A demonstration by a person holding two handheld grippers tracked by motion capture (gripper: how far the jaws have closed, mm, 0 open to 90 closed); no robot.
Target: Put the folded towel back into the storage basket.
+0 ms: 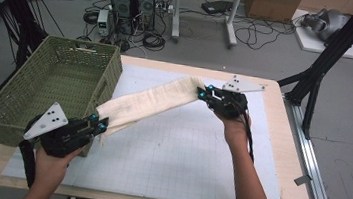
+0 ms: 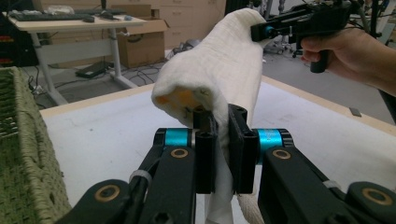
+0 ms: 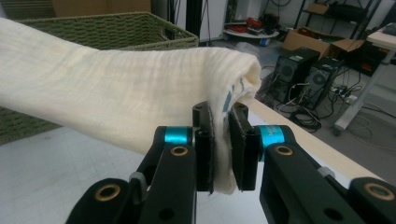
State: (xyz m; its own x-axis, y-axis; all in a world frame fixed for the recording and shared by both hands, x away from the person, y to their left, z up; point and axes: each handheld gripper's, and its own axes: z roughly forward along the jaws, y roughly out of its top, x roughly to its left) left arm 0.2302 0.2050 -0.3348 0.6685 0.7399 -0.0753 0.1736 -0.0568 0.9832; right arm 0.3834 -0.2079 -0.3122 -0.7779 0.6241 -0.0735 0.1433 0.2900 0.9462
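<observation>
The cloth (image 1: 157,100) is cream-white with a fine ribbed weave; in the right gripper view a few small blue marks sit on its folded edge, and in the left gripper view a yellow-orange patch shows inside its fold. The woven basket (image 1: 52,88) is olive green. The left tongs (image 1: 97,122) and right tongs (image 1: 204,93) are black with turquoise collars and brass-coloured rivets, each topped by a pale grey plate with dark dots. The surface (image 1: 298,158) is light wood, covered by a white mat (image 1: 174,149) ruled with a faint grey grid.

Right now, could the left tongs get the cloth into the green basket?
Probably yes: the left tongs, shut on the cloth, sit right beside the open-topped basket, with nothing between.
</observation>
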